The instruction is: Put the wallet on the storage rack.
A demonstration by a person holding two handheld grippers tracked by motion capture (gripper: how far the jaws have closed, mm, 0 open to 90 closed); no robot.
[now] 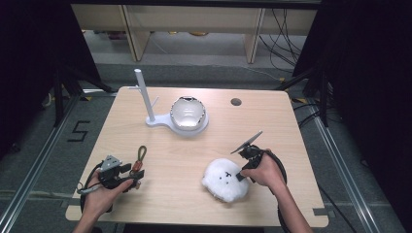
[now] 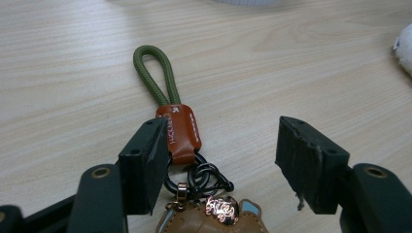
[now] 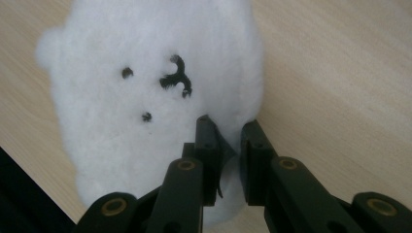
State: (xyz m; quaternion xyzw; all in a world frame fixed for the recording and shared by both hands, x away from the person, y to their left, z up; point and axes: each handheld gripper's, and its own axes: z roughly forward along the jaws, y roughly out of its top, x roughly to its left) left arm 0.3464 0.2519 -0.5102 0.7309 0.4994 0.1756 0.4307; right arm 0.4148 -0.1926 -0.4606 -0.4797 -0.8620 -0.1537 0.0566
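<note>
My right tongs (image 3: pixel 227 133) are pinched on the edge of the white plush toy (image 3: pixel 145 82), which lies flat near the table's (image 1: pixel 194 150) front edge. My left tongs (image 2: pixel 221 155) gape wide over the keychain (image 2: pixel 180 131); its brown tab touches one pad, green loop pointing away, unclamped. Hanger stand (image 1: pixel 145 99) well beyond.
</note>
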